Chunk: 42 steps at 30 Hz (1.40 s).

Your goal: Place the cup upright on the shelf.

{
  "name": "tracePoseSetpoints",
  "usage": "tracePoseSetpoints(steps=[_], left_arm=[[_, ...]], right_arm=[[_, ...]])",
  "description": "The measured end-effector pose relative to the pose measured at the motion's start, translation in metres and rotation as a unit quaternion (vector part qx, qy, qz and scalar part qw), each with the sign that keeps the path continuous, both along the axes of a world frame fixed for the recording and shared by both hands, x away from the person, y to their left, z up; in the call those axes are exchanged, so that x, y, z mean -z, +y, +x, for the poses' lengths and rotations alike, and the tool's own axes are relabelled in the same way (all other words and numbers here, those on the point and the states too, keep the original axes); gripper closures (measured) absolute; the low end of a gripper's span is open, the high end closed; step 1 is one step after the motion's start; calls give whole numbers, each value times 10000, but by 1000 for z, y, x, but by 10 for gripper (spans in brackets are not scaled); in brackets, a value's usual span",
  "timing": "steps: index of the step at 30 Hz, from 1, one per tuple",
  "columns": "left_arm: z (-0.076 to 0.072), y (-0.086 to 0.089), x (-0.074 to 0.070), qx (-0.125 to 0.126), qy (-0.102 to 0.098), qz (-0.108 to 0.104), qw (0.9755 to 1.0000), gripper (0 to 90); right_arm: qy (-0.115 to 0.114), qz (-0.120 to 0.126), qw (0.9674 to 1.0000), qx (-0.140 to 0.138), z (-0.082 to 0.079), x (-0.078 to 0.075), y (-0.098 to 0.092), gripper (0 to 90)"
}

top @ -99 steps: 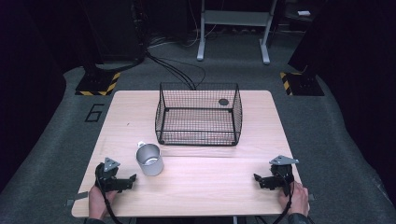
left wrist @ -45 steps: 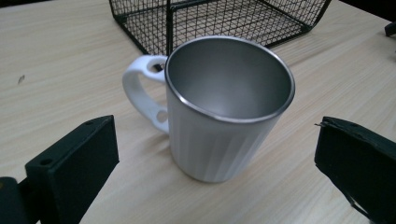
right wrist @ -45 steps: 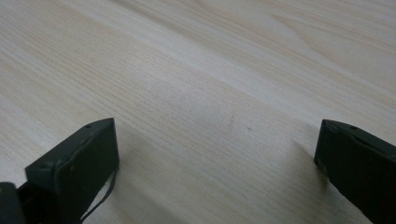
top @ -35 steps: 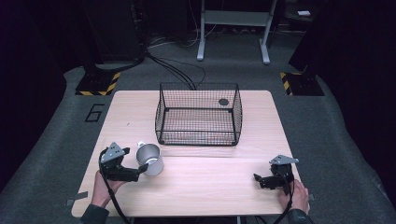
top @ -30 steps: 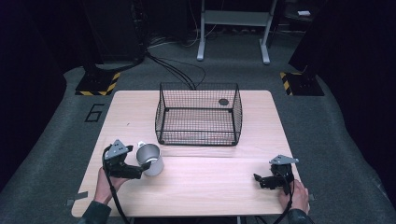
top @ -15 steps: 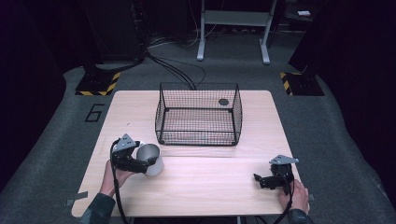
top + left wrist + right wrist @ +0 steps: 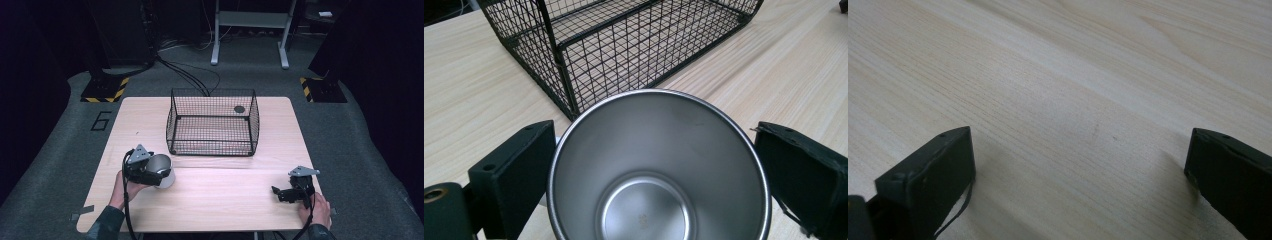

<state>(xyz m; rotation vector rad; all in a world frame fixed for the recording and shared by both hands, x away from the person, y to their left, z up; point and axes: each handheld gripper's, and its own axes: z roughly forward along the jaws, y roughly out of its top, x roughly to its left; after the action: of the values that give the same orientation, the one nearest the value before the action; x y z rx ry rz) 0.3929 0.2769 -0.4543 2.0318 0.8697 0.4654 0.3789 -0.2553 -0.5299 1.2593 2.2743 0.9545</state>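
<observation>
A shiny steel cup [image 7: 166, 169] stands upright on the wooden table [image 7: 225, 200] at the front left, a little before the basket's near left corner. My left gripper [image 7: 161, 175] reaches it from the left, open, one jaw on each side of the cup [image 7: 659, 175]. The jaws sit close to the rim; I cannot make out contact. Behind the cup rises the black wire basket [image 7: 589, 55]. My right gripper [image 7: 276, 192] rests low at the front right, open, with bare wood [image 7: 1073, 100] between its jaws.
The wire basket [image 7: 212, 136] stands at the table's middle back, with a small dark round thing [image 7: 239, 109] inside near its far right corner. Beyond the table, cables [image 7: 190, 75] and a stand's legs [image 7: 250, 45] lie on the grey floor.
My left gripper has moved forward and to the right from the table's front left, bringing its jaws around the cup. The cup, the basket and the right gripper have stayed put.
</observation>
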Motion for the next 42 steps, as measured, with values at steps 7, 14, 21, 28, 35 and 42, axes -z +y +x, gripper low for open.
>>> tracePoseSetpoints(steps=[7, 14, 21, 28, 35, 42], left_arm=[[-1, 1, 1, 20, -38, -24, 10000, 64], [-2, 2, 1, 99, -111, -42, 9999, 66], [-3, 0, 1, 172, -158, 23, 9997, 67], [-7, 0, -5, 203, -246, 56, 9995, 67], [-10, 3, -18, 196, -306, -24, 9993, 67], [-18, -1, -29, 227, -351, -56, 9991, 67]], right_arm=[[0, 0, 10000, 0, 0, 0, 0, 0], [-1, 0, 10000, 0, 0, 0, 0, 0], [-2, 0, 10000, -2, 0, 0, 0, 0], [-2, 0, 10000, -4, 0, 0, 0, 0], [-1, 1, 10000, -4, 0, 0, 0, 0], [1, 1, 10000, -2, 0, 0, 0, 0]])
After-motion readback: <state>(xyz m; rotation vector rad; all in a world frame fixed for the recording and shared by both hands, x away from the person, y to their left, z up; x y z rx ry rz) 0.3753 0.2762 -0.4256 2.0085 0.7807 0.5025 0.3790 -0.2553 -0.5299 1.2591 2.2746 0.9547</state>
